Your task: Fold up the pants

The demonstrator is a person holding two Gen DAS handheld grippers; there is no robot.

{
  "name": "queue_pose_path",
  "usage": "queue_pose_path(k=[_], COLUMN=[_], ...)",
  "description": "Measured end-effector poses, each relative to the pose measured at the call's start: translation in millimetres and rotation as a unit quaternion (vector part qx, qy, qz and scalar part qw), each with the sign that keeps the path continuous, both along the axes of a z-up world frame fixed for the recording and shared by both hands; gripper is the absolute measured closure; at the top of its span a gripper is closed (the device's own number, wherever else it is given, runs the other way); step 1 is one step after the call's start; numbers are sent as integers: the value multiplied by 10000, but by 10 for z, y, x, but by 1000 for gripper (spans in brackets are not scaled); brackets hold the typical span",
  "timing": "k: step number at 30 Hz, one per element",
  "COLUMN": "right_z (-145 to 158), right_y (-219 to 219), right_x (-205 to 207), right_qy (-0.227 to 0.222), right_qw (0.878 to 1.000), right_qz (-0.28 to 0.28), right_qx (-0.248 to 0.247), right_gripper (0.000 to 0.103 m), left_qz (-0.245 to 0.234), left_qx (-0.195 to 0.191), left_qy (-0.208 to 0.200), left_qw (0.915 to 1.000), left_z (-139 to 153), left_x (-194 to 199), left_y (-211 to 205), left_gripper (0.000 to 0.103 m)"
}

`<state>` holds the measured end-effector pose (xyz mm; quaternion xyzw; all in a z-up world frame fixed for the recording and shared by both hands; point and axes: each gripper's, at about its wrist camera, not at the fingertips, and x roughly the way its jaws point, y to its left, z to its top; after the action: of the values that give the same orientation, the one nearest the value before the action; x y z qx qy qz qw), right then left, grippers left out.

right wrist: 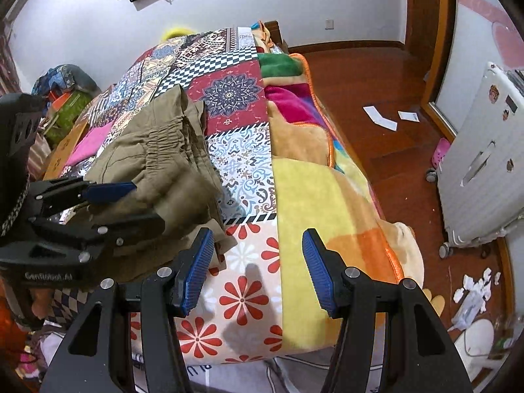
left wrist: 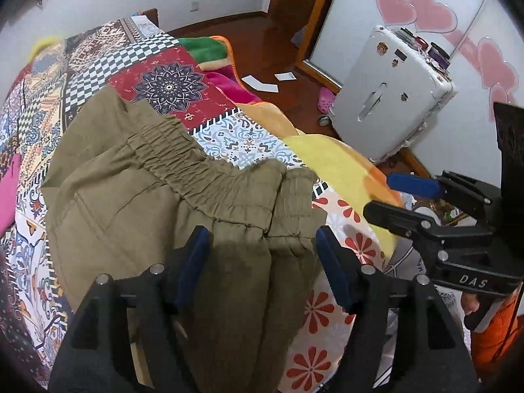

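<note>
Both grippers' fingers gape over olive pants (left wrist: 170, 196); right gripper (left wrist: 389, 196) reads "DAS", left gripper (right wrist: 131, 203) "GenRobot.AI".

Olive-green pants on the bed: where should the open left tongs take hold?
Grip the gathered elastic waistband of the olive-green cotton pants, coming in from the near bed edge. It is the thickest ridge and lies just ahead of the open left tongs.

A patchwork bedspread (right wrist: 229, 104) covers the bed, with a white suitcase (left wrist: 386, 95) standing on the wooden floor (right wrist: 370, 78).
</note>
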<state>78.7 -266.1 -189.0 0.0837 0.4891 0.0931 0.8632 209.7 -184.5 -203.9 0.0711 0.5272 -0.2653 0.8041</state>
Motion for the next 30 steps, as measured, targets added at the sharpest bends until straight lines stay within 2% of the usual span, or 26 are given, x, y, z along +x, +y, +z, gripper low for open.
queue_pose_path(k=[4,7,11,14,17,21,26,30], right_z=[49,89,95,45,-26,-170,-327,-389], right_y=[22,57,176,276,360,437,494,522], right_x=[-11,-12,-7,8,29,51,85,114], right_qy=[-49,-92,-93,-21,96,330,569,665], right_qw=[10000,9999,9998,9995,9992,9985,9973,9965], right_qz=[19,60,199,311,373,437,444,460], right_qx=[8,12,-16,-52,-81,-66,-141,-197], right_gripper=[50,50,50,50,50,50,50,50], left_qz=[33,202,739,1278,1770,2118,2100,2058], left_qx=[-137,-271,-296,-136,-14,-259,-399,-693], left_qy=[-106,-385,-747,-777,-543,66,404,607], left_qw=[9998,9987,9940,9887,9827,9769,9760,9742], left_z=[135,337,515,471,278,-48,-352,-503], left_x=[-66,-90,32,227,472,718,845,964], left_y=[99,286,696,1067,1454,1777,1798,1756], left_gripper=[36,31,19,19,19,19,19,19])
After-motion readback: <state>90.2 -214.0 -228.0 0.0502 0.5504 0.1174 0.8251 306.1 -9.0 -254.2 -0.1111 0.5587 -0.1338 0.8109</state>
